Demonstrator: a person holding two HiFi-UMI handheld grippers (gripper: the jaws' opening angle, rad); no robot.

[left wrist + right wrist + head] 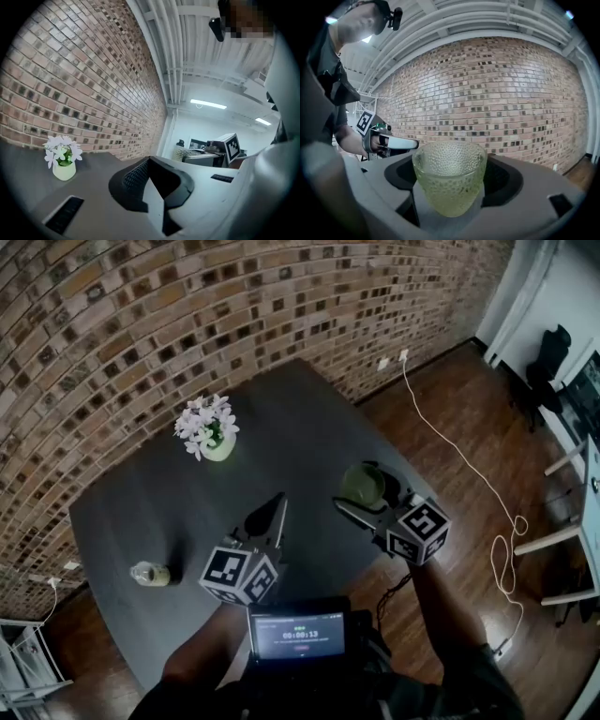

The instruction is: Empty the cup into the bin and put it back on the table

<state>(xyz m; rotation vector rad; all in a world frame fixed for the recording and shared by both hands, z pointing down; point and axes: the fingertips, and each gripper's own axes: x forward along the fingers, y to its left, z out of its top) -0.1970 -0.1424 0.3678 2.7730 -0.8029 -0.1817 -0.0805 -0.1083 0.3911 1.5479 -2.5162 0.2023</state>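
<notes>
Clamping the cup [450, 171] from both sides, the right gripper [452, 180] has its jaws set wide and pressed against the pebbled green glass, which stands upright between them with its rim up. In the head view the cup [362, 486] sits right of centre, over the right edge of the table [281, 418], with the right gripper [361, 502] reaching in from below and its marker cube [419, 531] just behind. The left gripper [154, 185] has its jaws together with nothing between them; in the head view the left gripper [272, 512] shows as a narrow dark point at centre, beside the right one but apart from it, with its own marker cube [239, 576] below. A screen [298, 634] glows at the bottom of that frame, between the person's forearms. Farther out on the dark table, a pot of white flowers [208, 430] stands at upper left and a small jar [152, 574] lies near the lower-left edge. A brick wall [187, 306] fills the top of the frame, and a white cable [469, 465] trails over the wooden floor at right.
</notes>
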